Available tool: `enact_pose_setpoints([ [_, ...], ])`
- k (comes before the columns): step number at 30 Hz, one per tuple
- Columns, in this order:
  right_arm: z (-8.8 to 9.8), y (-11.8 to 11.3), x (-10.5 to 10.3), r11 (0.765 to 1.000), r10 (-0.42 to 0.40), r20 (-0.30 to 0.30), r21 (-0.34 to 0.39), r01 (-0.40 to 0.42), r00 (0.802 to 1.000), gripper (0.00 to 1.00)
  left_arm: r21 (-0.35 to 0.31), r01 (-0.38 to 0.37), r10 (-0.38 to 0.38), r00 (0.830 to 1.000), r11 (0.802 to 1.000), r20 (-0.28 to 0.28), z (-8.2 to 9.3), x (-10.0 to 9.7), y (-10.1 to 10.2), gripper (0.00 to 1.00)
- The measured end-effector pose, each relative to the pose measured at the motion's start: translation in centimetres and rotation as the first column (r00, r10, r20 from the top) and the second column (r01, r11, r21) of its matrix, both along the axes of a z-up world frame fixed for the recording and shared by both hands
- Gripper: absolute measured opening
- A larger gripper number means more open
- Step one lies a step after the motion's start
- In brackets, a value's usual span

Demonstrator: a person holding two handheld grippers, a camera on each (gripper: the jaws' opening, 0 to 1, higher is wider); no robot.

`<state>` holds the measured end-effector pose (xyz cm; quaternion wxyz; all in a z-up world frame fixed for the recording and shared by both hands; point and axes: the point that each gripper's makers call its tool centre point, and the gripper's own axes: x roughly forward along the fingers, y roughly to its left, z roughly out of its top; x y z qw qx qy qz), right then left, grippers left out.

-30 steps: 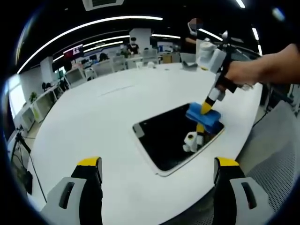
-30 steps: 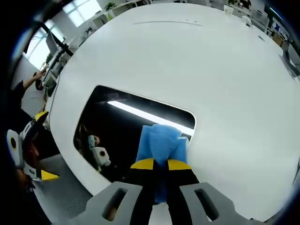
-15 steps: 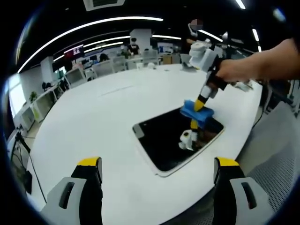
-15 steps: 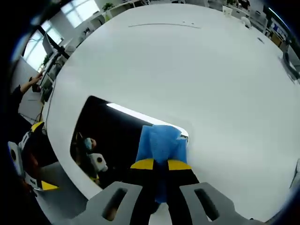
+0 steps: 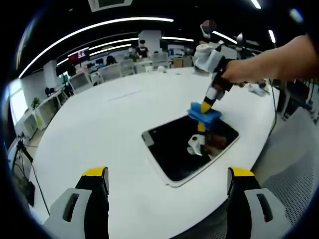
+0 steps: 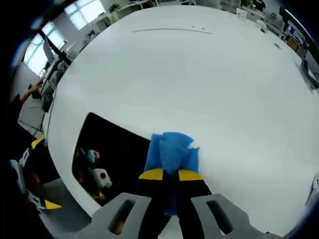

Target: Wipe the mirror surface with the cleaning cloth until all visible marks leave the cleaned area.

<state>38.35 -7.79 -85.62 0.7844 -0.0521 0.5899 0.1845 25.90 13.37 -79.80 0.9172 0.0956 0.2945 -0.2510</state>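
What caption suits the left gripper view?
Right gripper presses a blue cloth at the mirror's far edge.

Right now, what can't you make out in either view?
- Marks on the mirror: left gripper view, too small, only dark reflections.
- Mirror under the cloth: right gripper view, cloth covers it.
- Mirror's near corner: right gripper view, hidden behind the right tongs.
- Cloth-to-mirror contact: left gripper view, too small.

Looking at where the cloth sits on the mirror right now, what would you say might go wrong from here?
1. The blue cloth held by the right gripper sits at the mirror's far edge; another push that way could carry it onto the white table, so the rest may stay unwiped.
2. The mirror lies close to the table's near edge, and the left gripper hangs open, off it, so wiping force might slide the mirror.
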Motion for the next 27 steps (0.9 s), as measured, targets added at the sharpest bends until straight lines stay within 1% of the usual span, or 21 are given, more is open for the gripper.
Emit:
enact_pose_setpoints([
  [9,0.0,-0.1,1.5,1.000,-0.027,0.001,0.008,0.027,1.000,0.02,0.003,0.001,-0.001,1.000,1.000,0.000,0.0,0.0,0.0,0.99],
  [14,0.1,-0.1,1.6,0.999,-0.038,0.000,0.018,0.038,0.999,0.03,0.005,0.003,-0.003,1.000,1.000,-0.001,0.0,0.0,0.0,0.99],
  [16,0.1,-0.2,1.8,0.998,-0.053,-0.009,0.033,0.053,0.999,0.03,0.005,0.002,-0.001,1.000,1.000,-0.002,-0.1,0.0,0.0,0.99],
  [18,0.0,-0.2,2.4,0.999,-0.035,0.027,0.026,0.034,0.999,0.03,0.010,0.003,-0.003,1.000,1.000,-0.001,-0.1,0.0,0.0,0.99],
  [20,0.0,-0.1,2.3,0.998,-0.053,0.006,0.028,0.053,0.999,0.03,0.018,0.011,-0.011,1.000,1.000,-0.001,-0.2,0.0,0.0,0.99],
  [23,0.0,-0.2,2.5,0.998,-0.048,0.012,0.029,0.048,0.999,0.03,0.014,0.007,-0.007,1.000,1.000,0.000,-0.2,0.1,0.0,0.99],
  [25,0.3,-0.3,2.6,0.999,-0.044,0.023,0.028,0.043,0.999,0.03,0.016,0.010,-0.010,1.000,1.000,0.000,-0.2,0.1,0.0,0.99],
  [27,1.0,-0.3,2.4,0.998,-0.046,0.030,0.034,0.045,0.998,0.03,0.016,0.012,-0.012,1.000,1.000,-0.001,-0.3,0.1,0.0,0.99],
])
